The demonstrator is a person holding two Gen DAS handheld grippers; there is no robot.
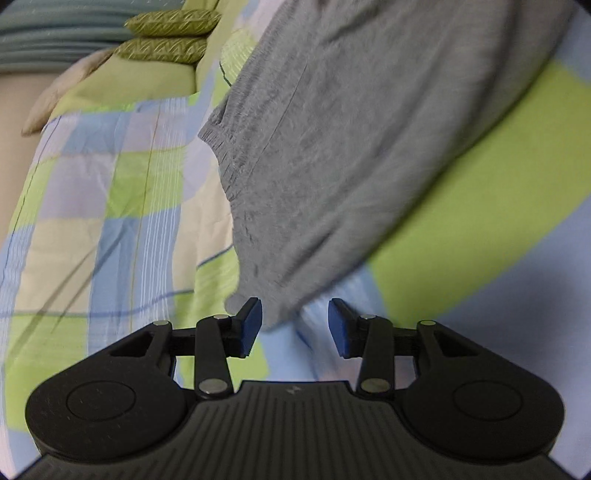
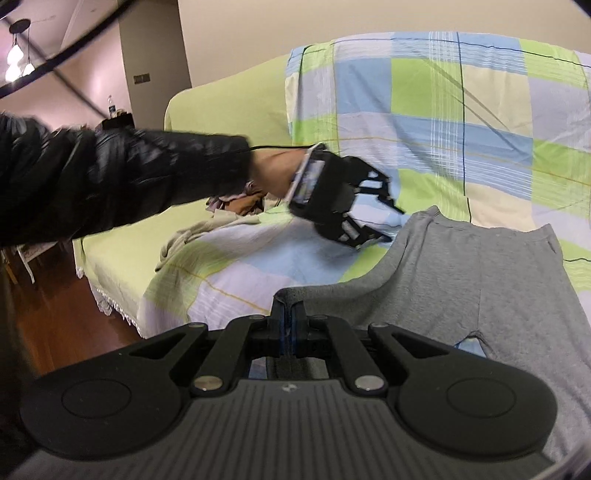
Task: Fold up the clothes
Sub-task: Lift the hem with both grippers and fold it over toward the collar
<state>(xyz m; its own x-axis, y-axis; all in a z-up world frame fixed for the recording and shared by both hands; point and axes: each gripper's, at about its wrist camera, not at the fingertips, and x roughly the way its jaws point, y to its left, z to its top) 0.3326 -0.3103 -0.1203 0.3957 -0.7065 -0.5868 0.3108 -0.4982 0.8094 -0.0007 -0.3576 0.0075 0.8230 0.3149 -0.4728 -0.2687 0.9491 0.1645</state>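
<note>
Right now my right gripper point(image 2: 288, 321) has its jaws closed on a corner of the grey trousers point(image 2: 480, 280), which lie spread on the checked bedsheet point(image 2: 424, 110) covering the sofa. My left gripper point(image 1: 294, 325) has its jaws apart, holding nothing, with the blue pads point(image 1: 251, 325) just at the trousers' point(image 1: 332, 147) lowest corner; whether a pad touches the cloth I cannot tell. Beyond the trousers, at the far end of the sheet, two green cushions point(image 1: 173, 35) are stacked.
</note>
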